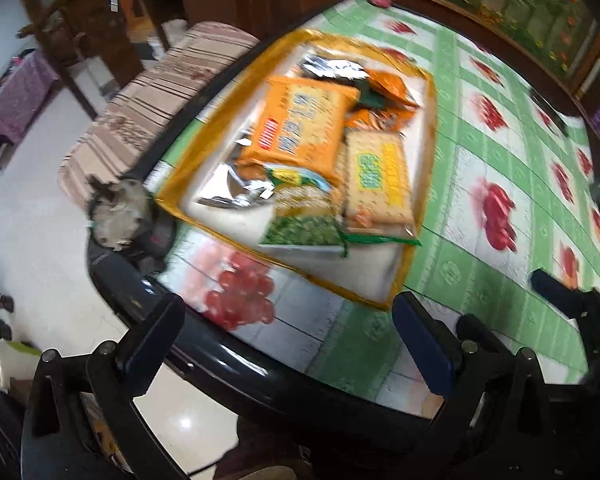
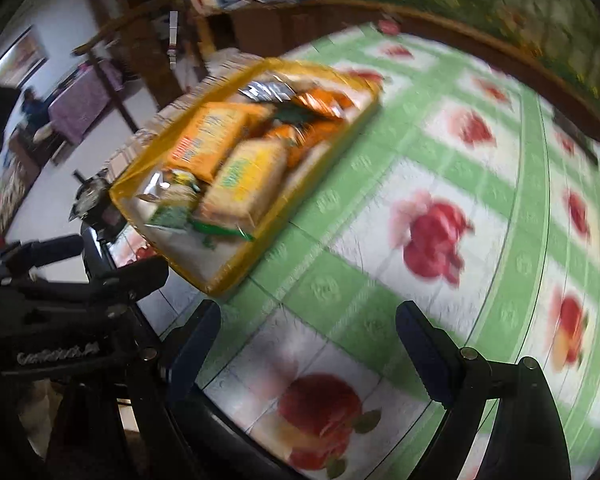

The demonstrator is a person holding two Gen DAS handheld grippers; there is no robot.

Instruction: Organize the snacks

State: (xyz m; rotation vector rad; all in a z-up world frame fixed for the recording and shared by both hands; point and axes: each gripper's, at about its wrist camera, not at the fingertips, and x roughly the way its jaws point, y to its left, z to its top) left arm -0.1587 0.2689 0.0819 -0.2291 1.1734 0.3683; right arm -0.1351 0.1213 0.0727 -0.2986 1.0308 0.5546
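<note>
A yellow-rimmed tray point(image 1: 384, 302) sits on the table near its left edge and holds several snack packs: a big orange cracker pack point(image 1: 300, 120), a yellow biscuit pack point(image 1: 378, 178), a green pea pack point(image 1: 304, 230) and silver foil bags point(image 1: 230, 190). My left gripper point(image 1: 288, 340) is open and empty, held just short of the tray's near rim. My right gripper point(image 2: 308, 348) is open and empty, above the tablecloth to the right of the tray point(image 2: 220, 286). The same packs show in the right wrist view point(image 2: 240, 184). The left gripper also shows in the right wrist view point(image 2: 100, 276).
The round table has a green checked cloth with red fruit prints point(image 1: 496, 216) and a dark glossy rim point(image 1: 228, 364). A striped cushioned chair point(image 1: 160, 92) stands beyond the left edge. A grey object point(image 1: 118, 210) sits at the rim. A wooden cabinet point(image 2: 260, 24) stands behind.
</note>
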